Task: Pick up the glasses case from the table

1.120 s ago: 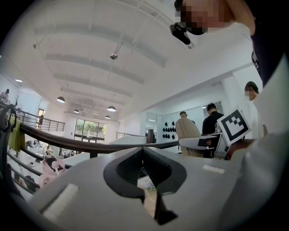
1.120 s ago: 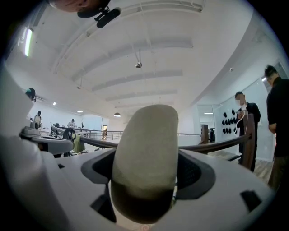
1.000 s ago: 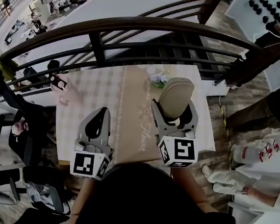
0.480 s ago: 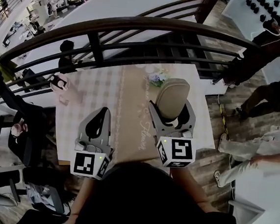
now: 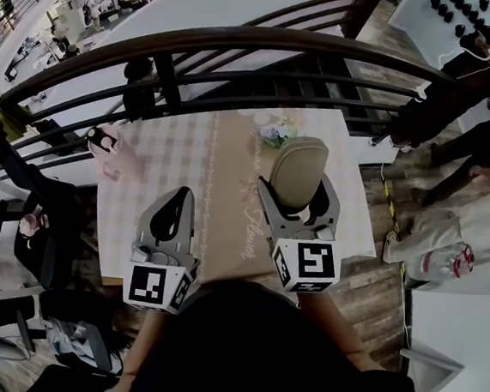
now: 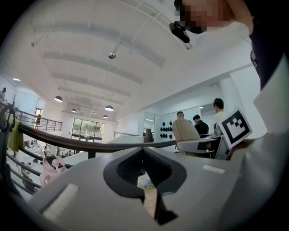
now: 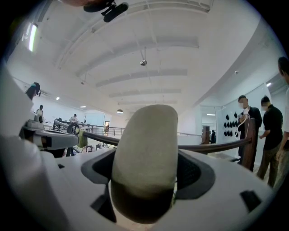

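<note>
Saw a small pink thing (image 5: 103, 144) by the table's (image 5: 171, 162) left edge, close under the dark railing (image 5: 242, 44). Found the left gripper (image 5: 176, 200) above the table's near-left part, jaws pressed together with nothing between them, only a thin slit showing cloth below in its own view (image 6: 143, 151). Noted a small bunch of flowers (image 5: 275, 136) toward the table's far side, just beyond the case. Found the right gripper (image 5: 297, 198) above the table's right half, jaws clamped on the beige case (image 5: 300, 163), one on each flank. Saw the case (image 7: 144, 149) standing on end between those jaws (image 7: 146, 166), rounded top up against the ceiling. Made out people (image 5: 481, 76) standing off the table's right side.
</note>
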`<act>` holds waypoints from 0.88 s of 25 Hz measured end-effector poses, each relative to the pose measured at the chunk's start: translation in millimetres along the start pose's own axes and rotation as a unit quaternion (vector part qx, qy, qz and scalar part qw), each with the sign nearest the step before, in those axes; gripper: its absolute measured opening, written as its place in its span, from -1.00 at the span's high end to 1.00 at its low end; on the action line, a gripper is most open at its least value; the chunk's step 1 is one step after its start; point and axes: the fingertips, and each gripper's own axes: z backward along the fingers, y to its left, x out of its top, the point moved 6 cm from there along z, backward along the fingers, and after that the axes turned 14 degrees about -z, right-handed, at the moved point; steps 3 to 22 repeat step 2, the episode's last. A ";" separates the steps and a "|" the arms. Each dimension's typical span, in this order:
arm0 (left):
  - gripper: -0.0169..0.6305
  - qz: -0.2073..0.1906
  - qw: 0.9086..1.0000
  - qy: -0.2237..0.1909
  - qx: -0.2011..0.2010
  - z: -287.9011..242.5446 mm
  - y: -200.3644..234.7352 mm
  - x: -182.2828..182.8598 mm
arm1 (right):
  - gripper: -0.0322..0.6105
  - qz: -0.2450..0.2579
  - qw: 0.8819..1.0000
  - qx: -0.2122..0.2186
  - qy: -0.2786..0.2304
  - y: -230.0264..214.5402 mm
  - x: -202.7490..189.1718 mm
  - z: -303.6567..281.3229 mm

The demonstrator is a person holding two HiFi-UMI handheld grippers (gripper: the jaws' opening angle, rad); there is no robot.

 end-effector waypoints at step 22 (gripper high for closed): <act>0.91 0.000 1.000 0.000 0.000 0.8 -0.7 0.3 | -0.26 -0.005 1.000 -0.001 -0.002 0.4 -0.1 1.5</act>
